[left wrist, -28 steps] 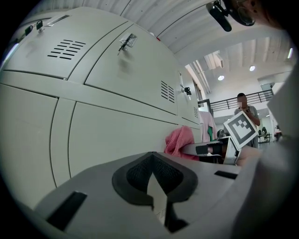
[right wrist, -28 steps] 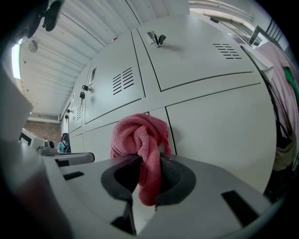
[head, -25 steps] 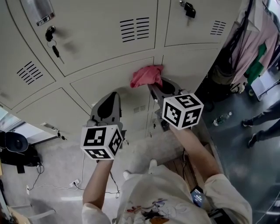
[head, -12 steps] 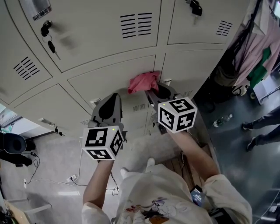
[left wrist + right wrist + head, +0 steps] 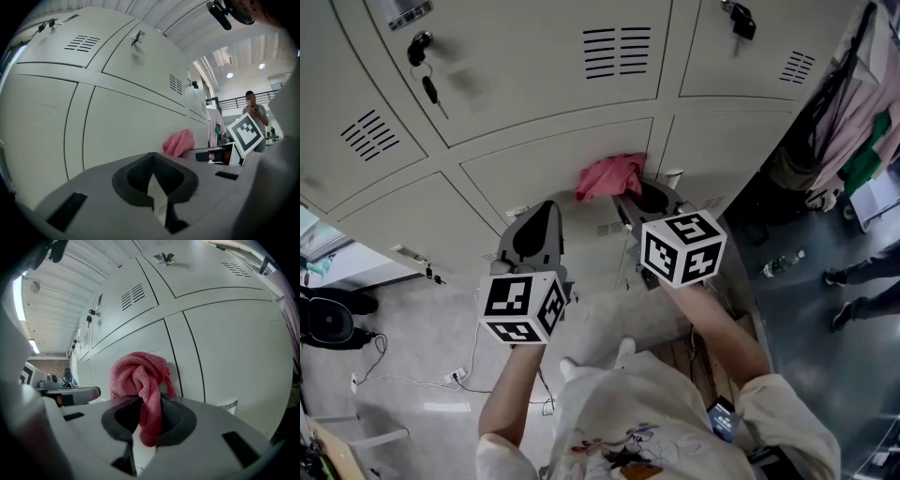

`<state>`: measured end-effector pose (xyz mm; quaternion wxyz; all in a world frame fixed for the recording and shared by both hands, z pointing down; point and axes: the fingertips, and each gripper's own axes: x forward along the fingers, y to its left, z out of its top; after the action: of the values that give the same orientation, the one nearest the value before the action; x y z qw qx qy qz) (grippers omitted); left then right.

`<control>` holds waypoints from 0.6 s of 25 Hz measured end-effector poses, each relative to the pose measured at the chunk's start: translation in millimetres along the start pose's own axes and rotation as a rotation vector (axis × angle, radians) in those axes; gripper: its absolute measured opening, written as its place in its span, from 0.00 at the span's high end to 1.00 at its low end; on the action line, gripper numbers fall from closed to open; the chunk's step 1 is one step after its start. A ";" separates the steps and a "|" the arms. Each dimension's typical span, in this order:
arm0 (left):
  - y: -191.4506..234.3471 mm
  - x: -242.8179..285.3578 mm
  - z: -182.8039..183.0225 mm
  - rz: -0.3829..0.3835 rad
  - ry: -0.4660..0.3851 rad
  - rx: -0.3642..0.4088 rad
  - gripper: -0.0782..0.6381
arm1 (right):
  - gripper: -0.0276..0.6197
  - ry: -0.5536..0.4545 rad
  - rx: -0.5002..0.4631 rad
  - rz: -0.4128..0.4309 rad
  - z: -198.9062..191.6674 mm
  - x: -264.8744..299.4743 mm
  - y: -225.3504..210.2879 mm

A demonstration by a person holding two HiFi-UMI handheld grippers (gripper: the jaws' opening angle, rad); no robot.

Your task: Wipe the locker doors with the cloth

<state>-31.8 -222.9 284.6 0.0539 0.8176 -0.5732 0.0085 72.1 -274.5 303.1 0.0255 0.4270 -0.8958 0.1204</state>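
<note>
A crumpled pink cloth is pressed against a beige locker door, near the seam between two doors. My right gripper is shut on the cloth, which bunches up above the jaws and hangs down between them. My left gripper stands to the left of it, close to the lower locker door, shut with nothing in it. From the left gripper view the cloth shows to the right against the door.
Keys hang from a lock on the upper left door, and a padlock on the upper right one. Clothes hang at the right of the lockers. A bottle lies on the dark floor. Cables lie on the floor at lower left.
The right gripper and cloth have slid a little down and left across the locker door. The left gripper has kept its place beside it.
</note>
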 end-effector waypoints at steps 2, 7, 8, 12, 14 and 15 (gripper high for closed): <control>5.9 -3.8 1.0 0.006 0.000 0.001 0.88 | 0.85 0.000 0.000 0.006 -0.4 3.0 6.1; 20.9 -15.7 0.7 0.022 0.002 -0.001 0.88 | 0.85 0.001 -0.002 0.020 -0.6 11.0 23.0; 23.8 -18.3 0.5 0.025 0.003 -0.002 0.88 | 0.85 0.001 -0.003 0.024 -0.7 12.7 26.8; 34.5 -27.8 1.5 0.031 0.003 -0.001 0.88 | 0.85 0.002 -0.004 0.031 -1.3 19.1 40.6; 40.7 -32.7 2.4 0.034 0.004 0.001 0.88 | 0.85 0.001 -0.003 0.034 -1.4 22.5 47.7; 43.9 -35.1 3.2 0.037 0.003 0.002 0.88 | 0.85 0.000 -0.004 0.036 -1.2 24.3 51.3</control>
<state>-85.2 -205.2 282.3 0.0536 0.8070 -0.5880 0.0113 17.0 -261.5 298.0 0.0243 0.4107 -0.9036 0.1193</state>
